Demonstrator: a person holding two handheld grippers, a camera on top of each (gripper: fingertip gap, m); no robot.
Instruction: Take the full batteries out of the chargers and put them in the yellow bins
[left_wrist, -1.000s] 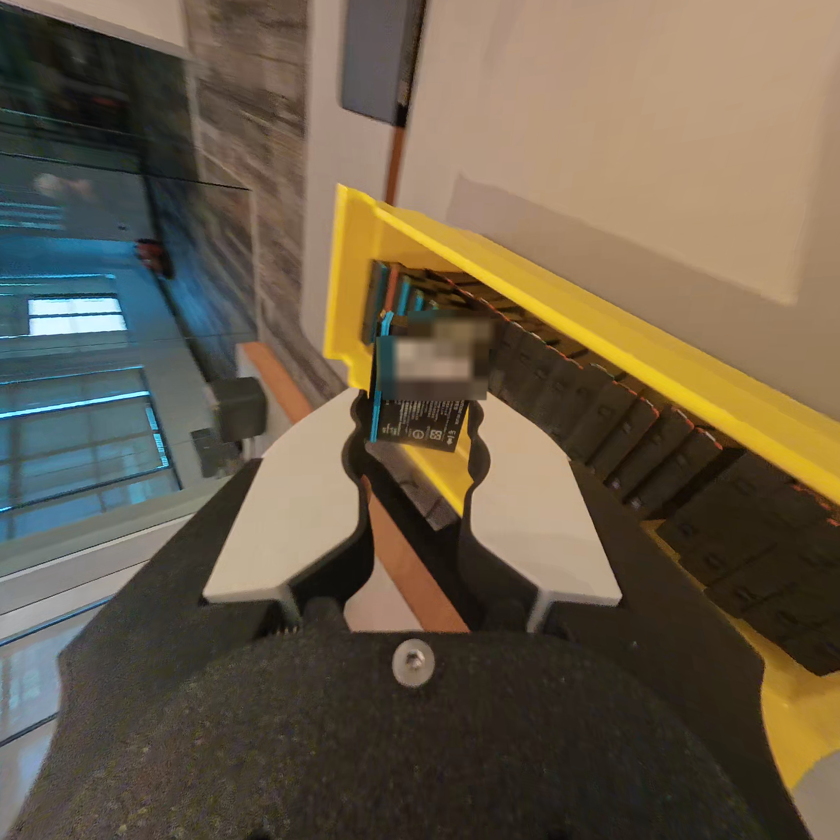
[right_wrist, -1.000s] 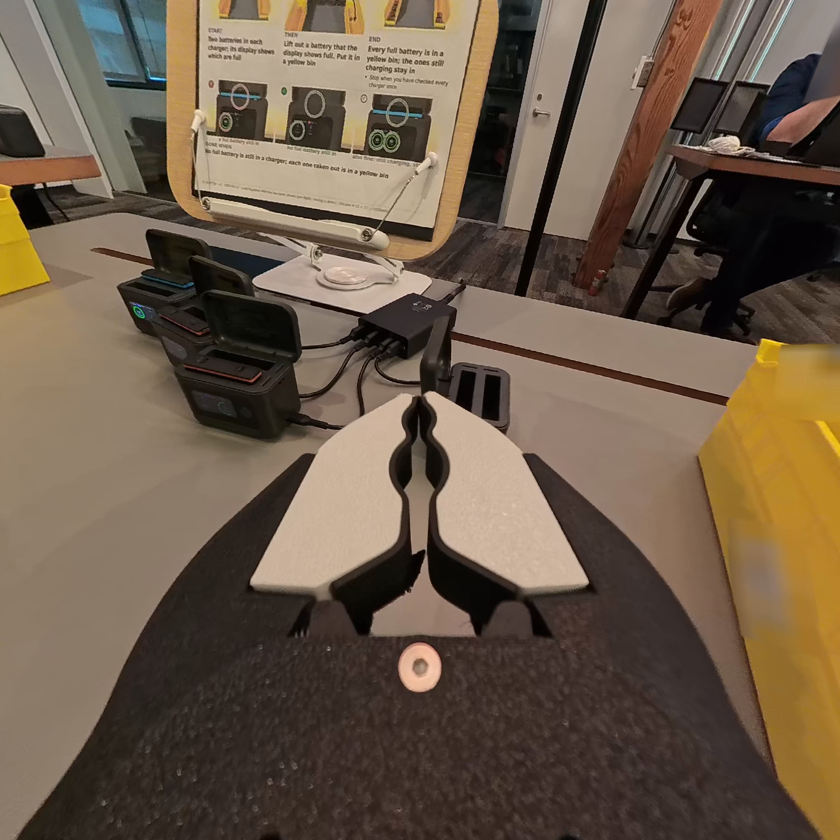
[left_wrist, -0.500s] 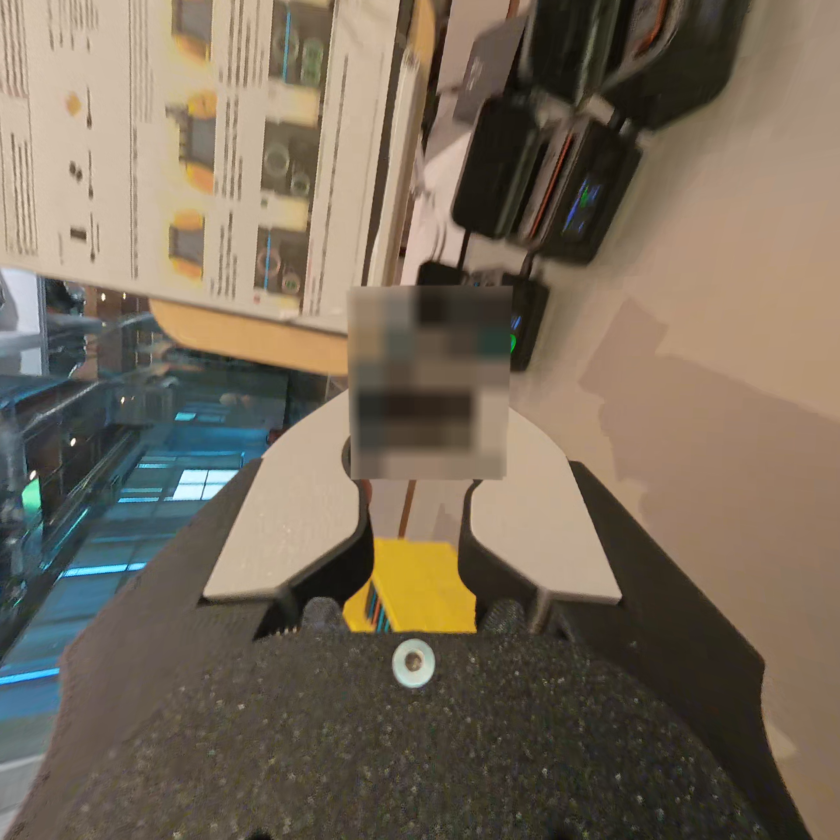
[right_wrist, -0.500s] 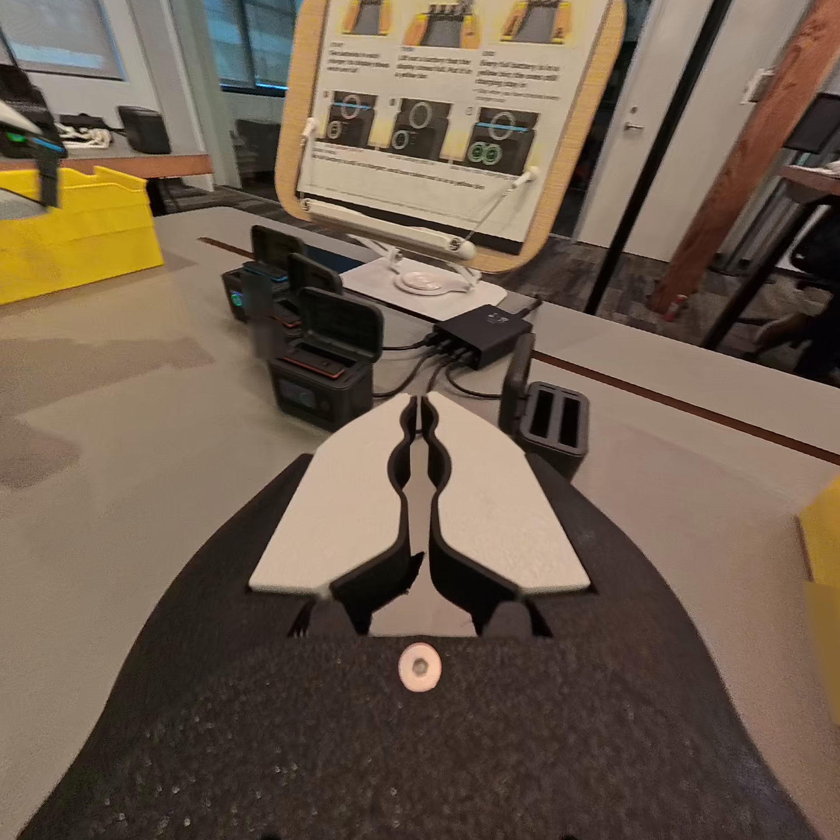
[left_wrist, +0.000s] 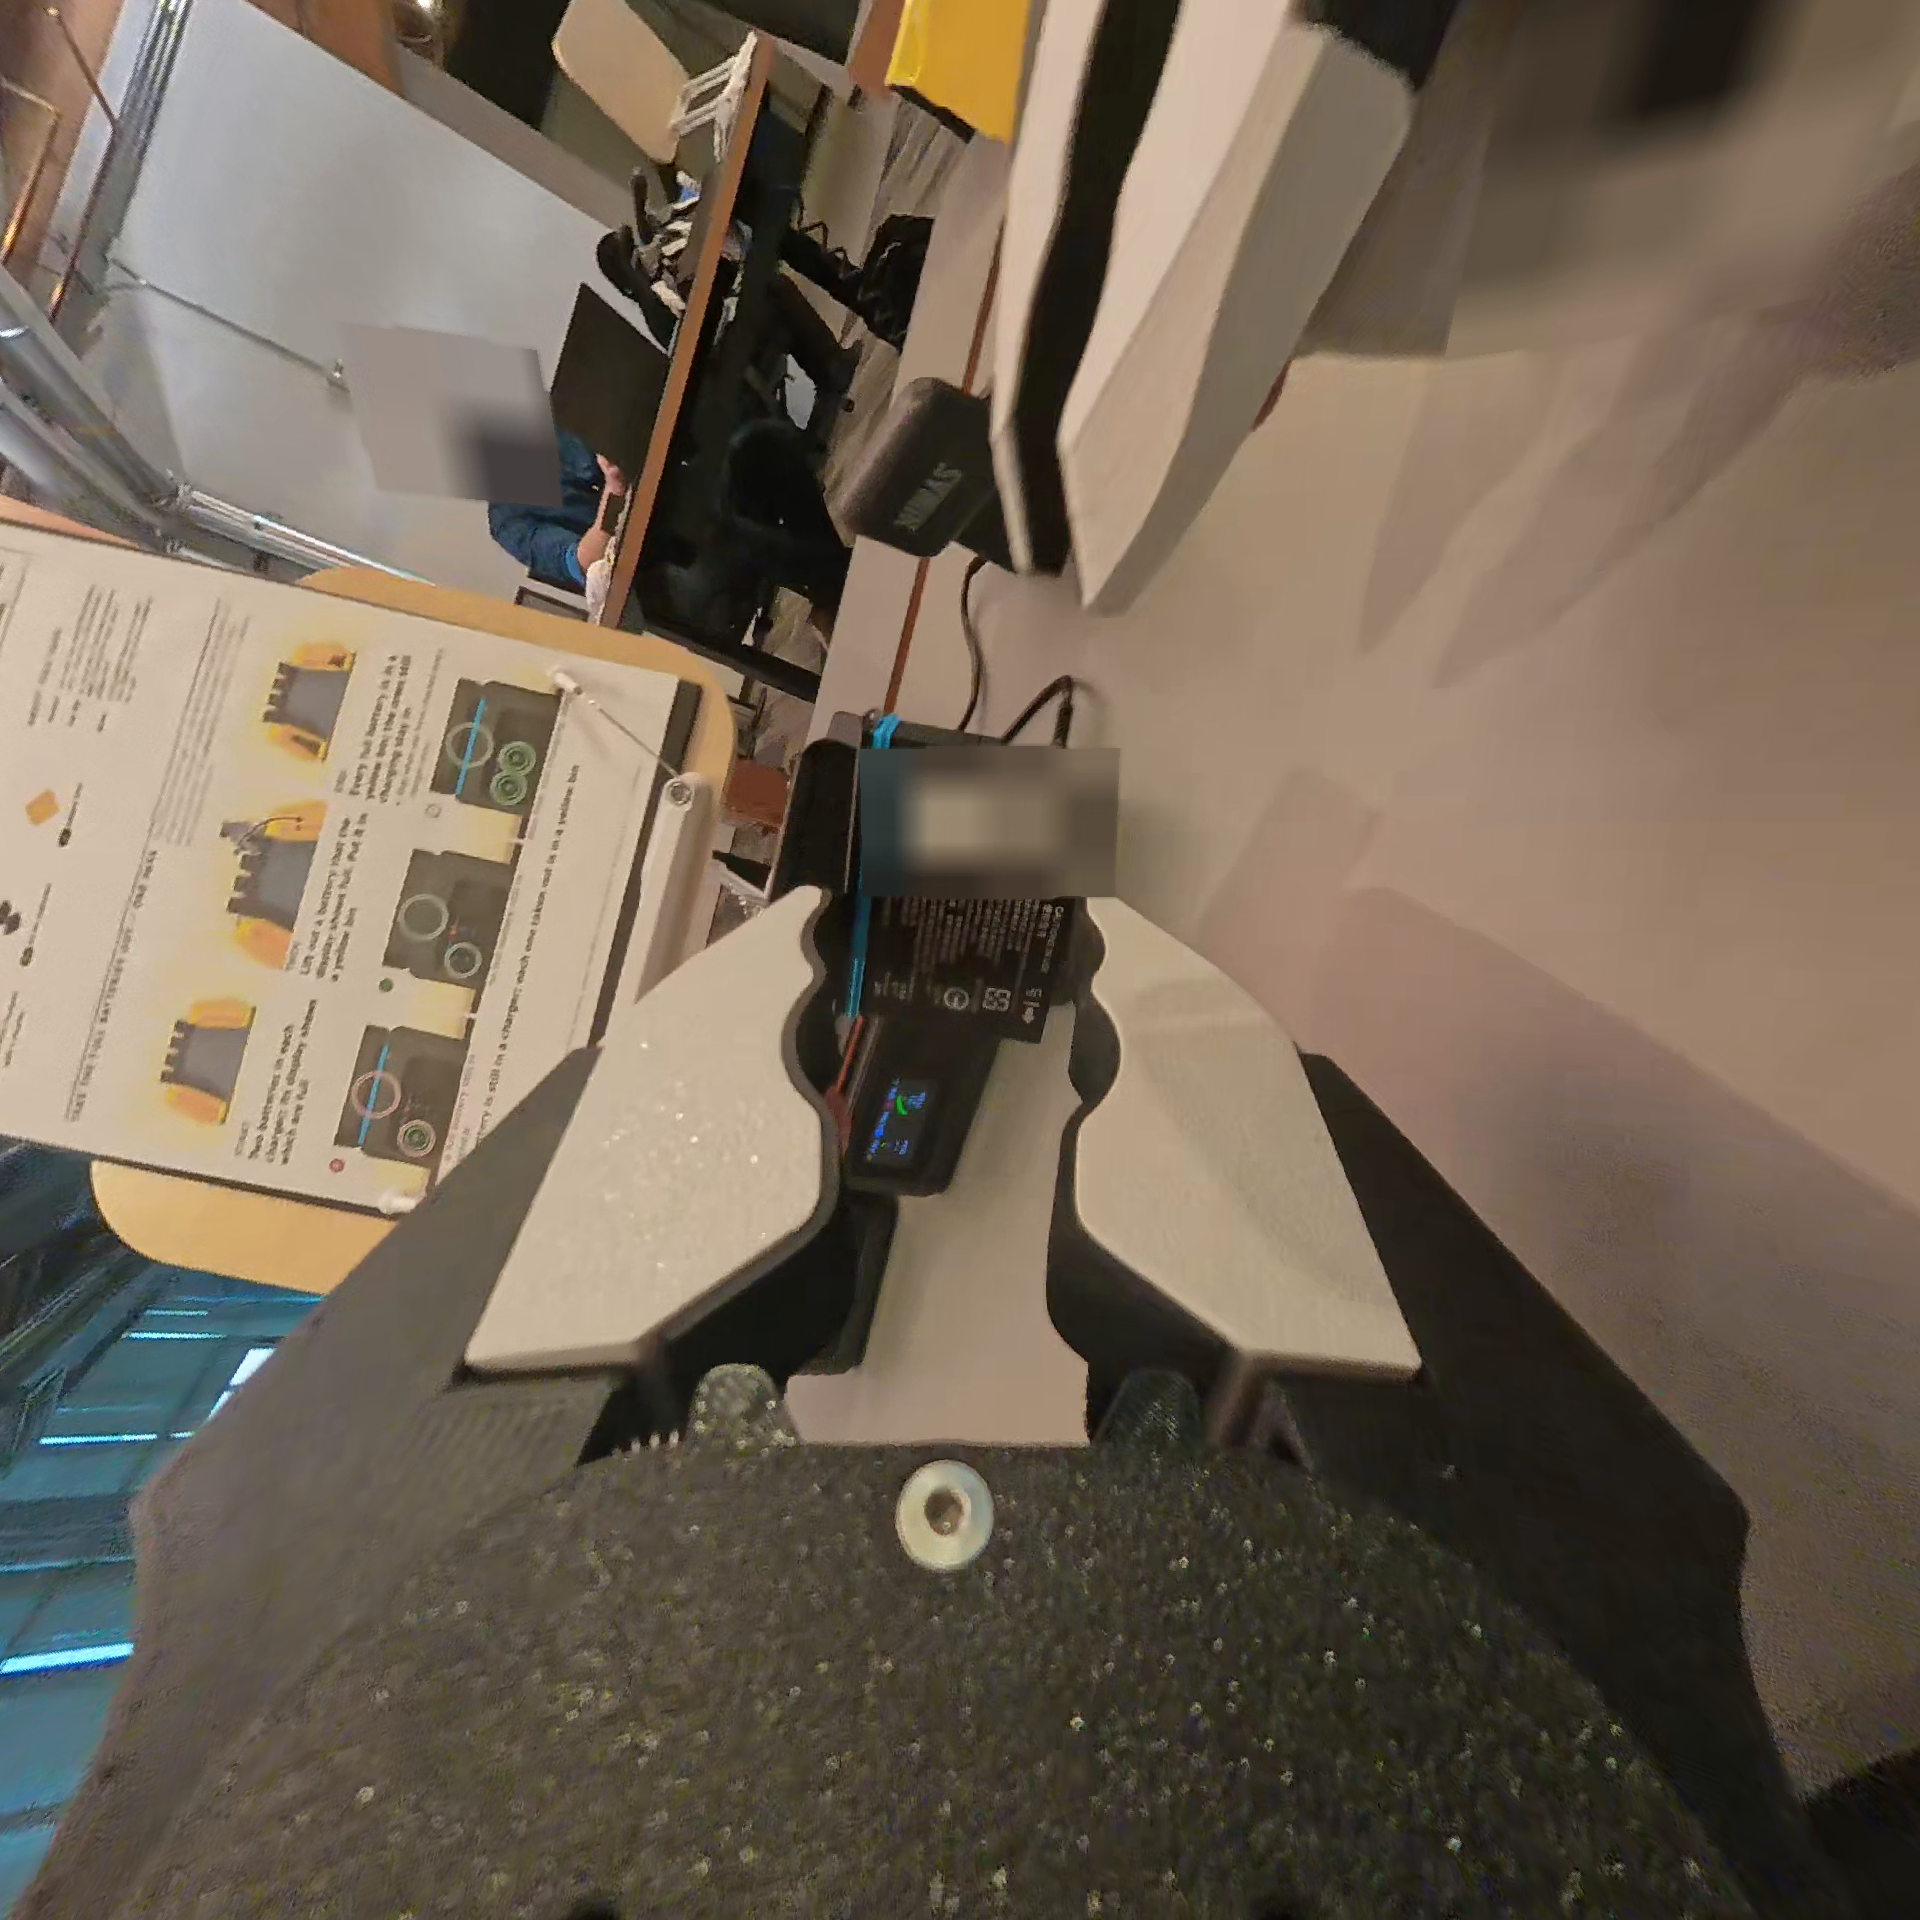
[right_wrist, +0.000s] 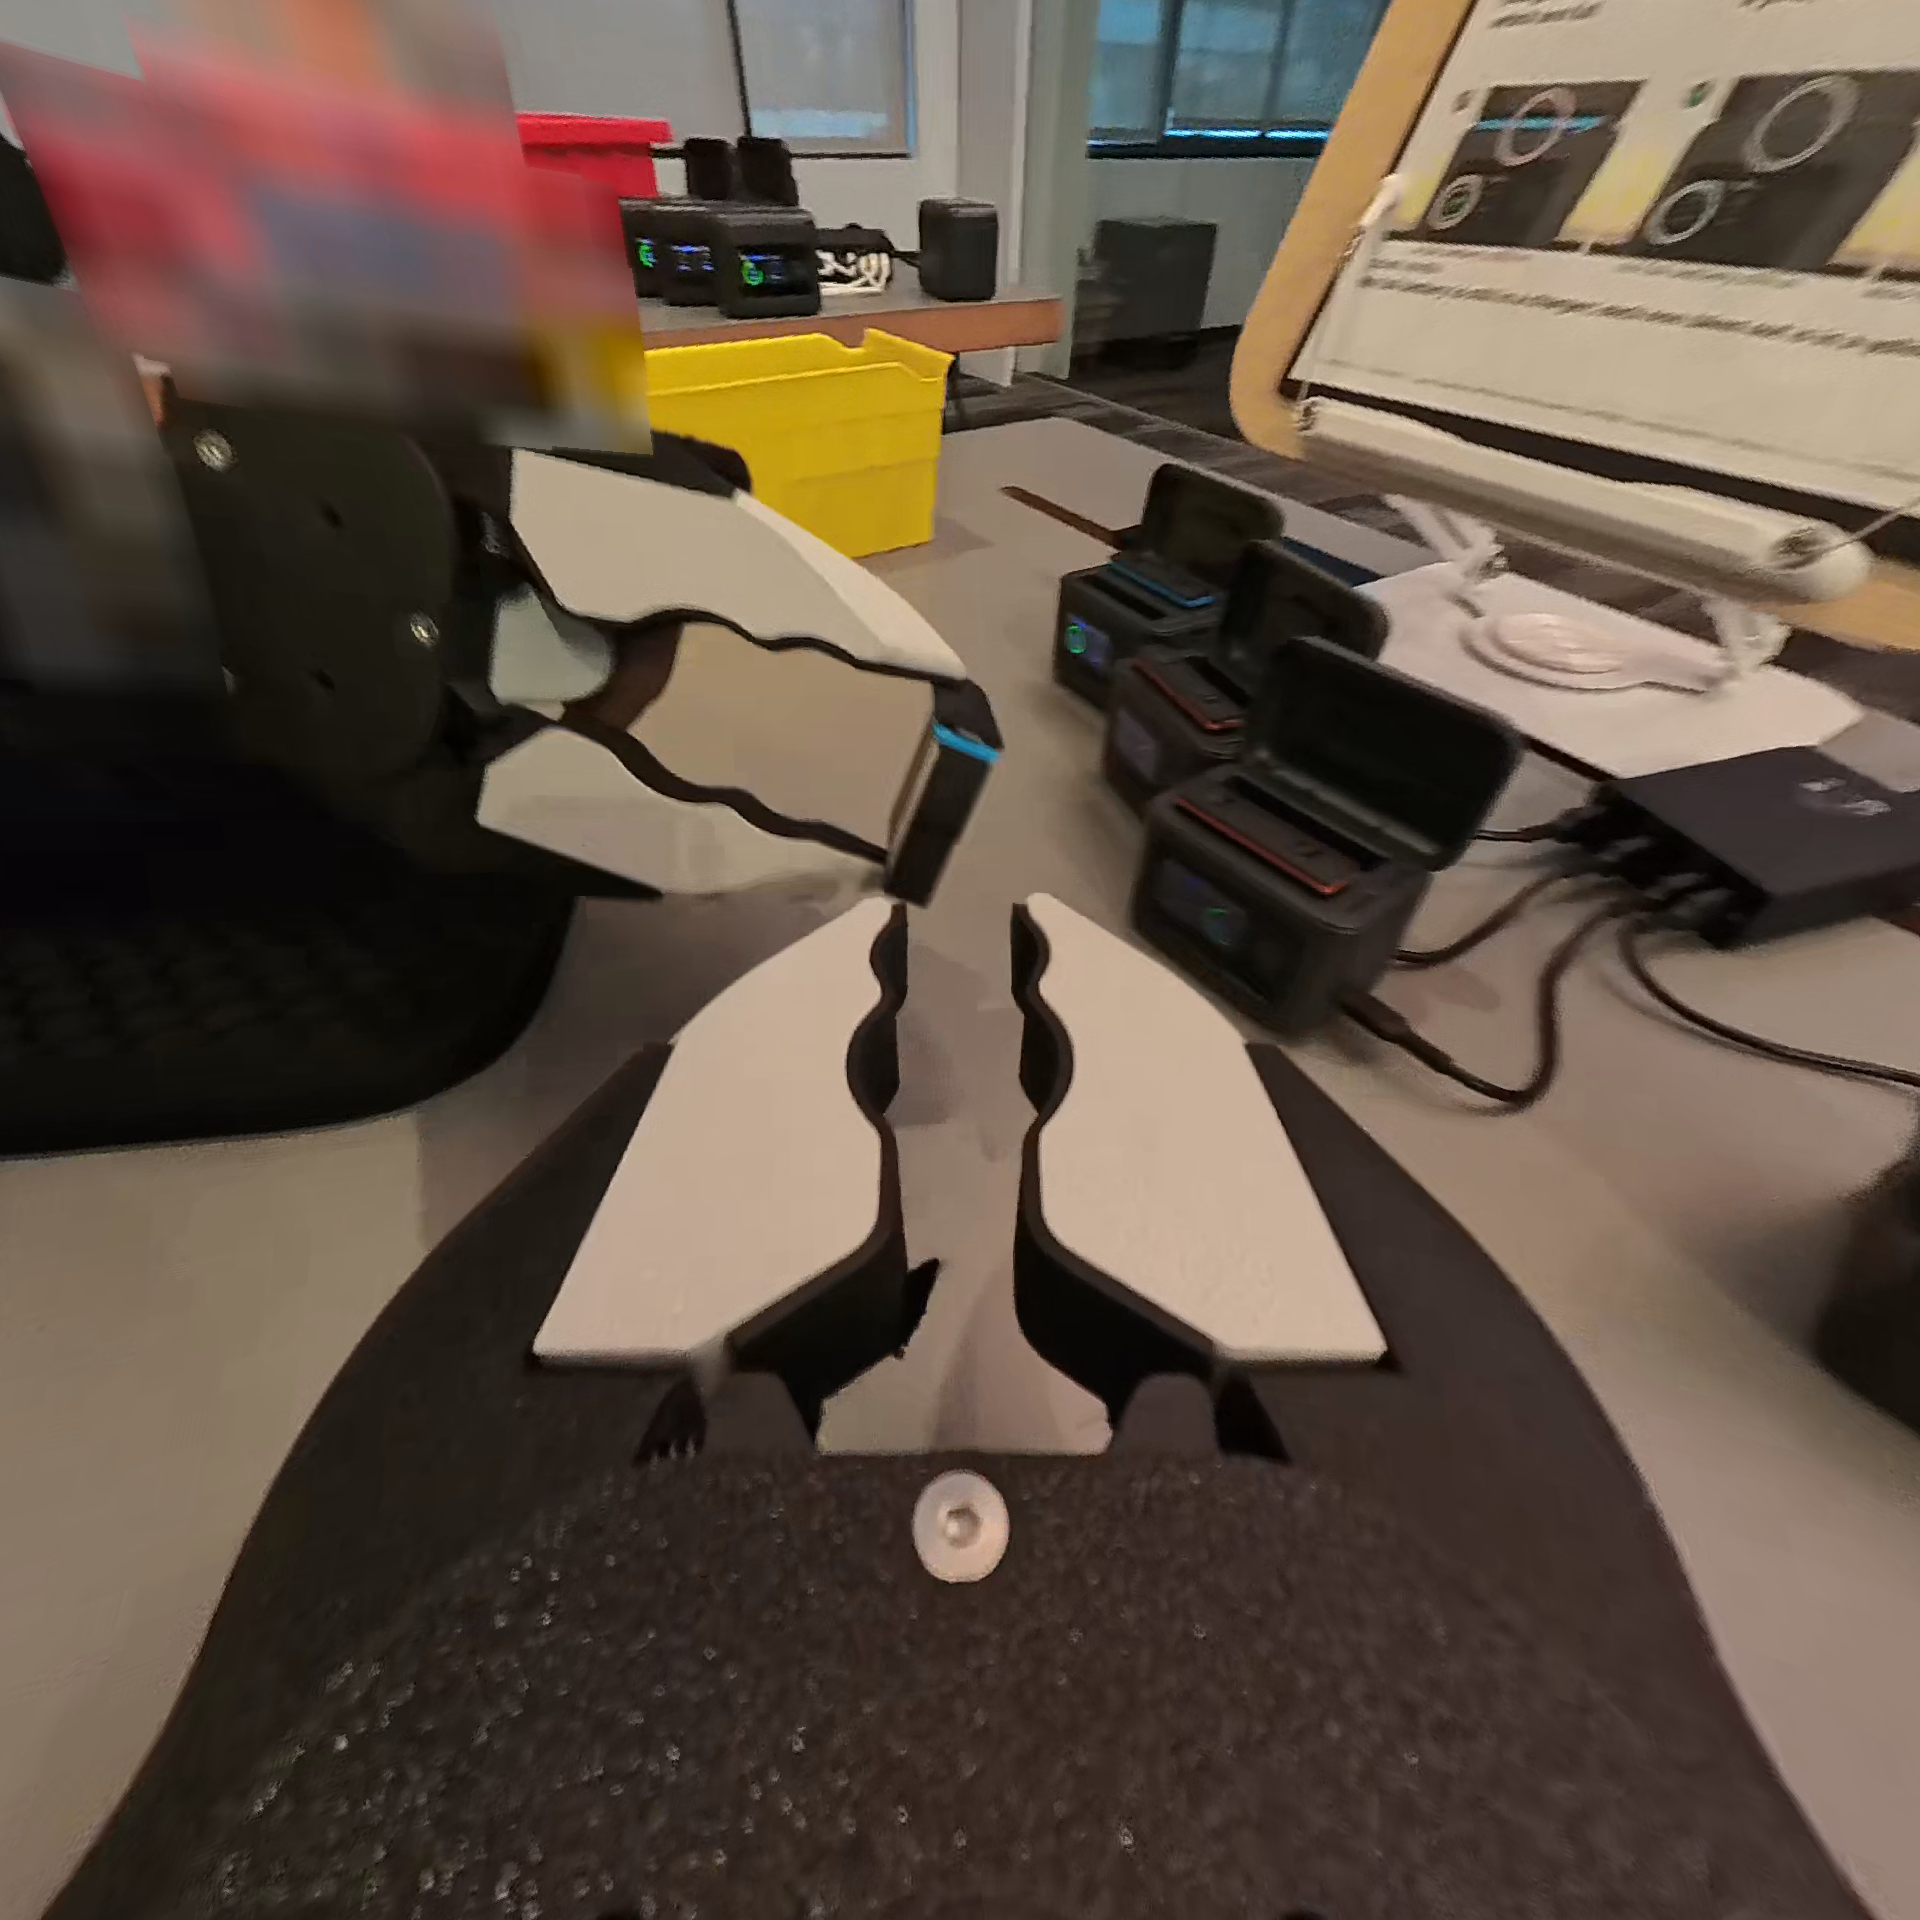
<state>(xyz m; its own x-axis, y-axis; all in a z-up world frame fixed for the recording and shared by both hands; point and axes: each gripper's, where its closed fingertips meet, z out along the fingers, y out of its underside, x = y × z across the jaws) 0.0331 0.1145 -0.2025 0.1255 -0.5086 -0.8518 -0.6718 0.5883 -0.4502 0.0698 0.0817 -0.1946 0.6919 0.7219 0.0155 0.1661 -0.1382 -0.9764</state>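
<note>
My left gripper is shut on a black battery with a blue edge, held above the table in front of a black charger with a lit display. In the right wrist view the left gripper holds that battery just beyond my right gripper. The right gripper's fingers stand a little apart, with nothing between them. Three chargers with raised lids sit in a row to its right. A yellow bin stands at the back.
A black power hub with cables lies right of the chargers. An instruction board on a white stand stands behind them. More chargers sit on a far desk. The right gripper's fingers show blurred at the top of the left wrist view.
My left gripper swung away from the yellow bin towards the chargers, still holding the battery. My right gripper turned left and its fingers opened a little.
</note>
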